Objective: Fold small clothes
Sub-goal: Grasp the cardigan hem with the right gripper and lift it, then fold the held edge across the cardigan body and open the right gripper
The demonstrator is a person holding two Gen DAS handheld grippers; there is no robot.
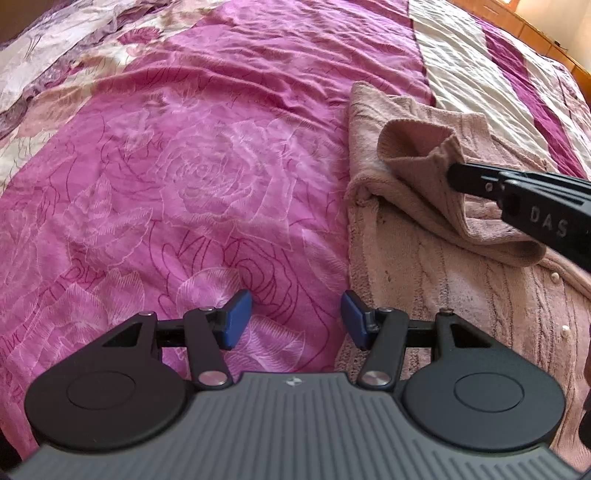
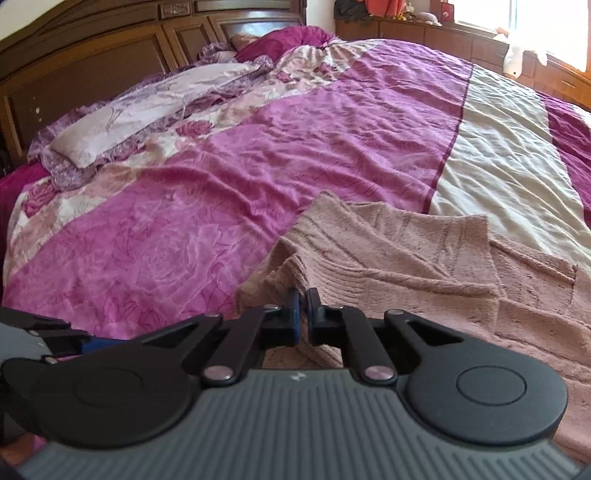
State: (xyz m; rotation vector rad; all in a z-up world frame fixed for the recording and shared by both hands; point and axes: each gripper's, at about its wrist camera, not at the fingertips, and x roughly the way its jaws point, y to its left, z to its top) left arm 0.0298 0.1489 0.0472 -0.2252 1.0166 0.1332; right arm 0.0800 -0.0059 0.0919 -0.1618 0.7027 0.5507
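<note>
One claw, the right claw [image 2: 302,295], is clamped on a sleeve cuff [image 1: 417,147] of the pink cardigan [image 1: 443,295] lying on the bed [image 1: 184,166]. Left claw [image 1: 295,317] gapes empty beside the hem. Carry the cuff low across the body, keeping the fold line straight.

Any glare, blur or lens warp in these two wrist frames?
Left wrist: sharp, even daylight, heavy fisheye bowing of the bedspread; right gripper crisp on the pink sweater. Right wrist: window blown out at the top right, headboard dim, sweater weave slightly soft.
</note>
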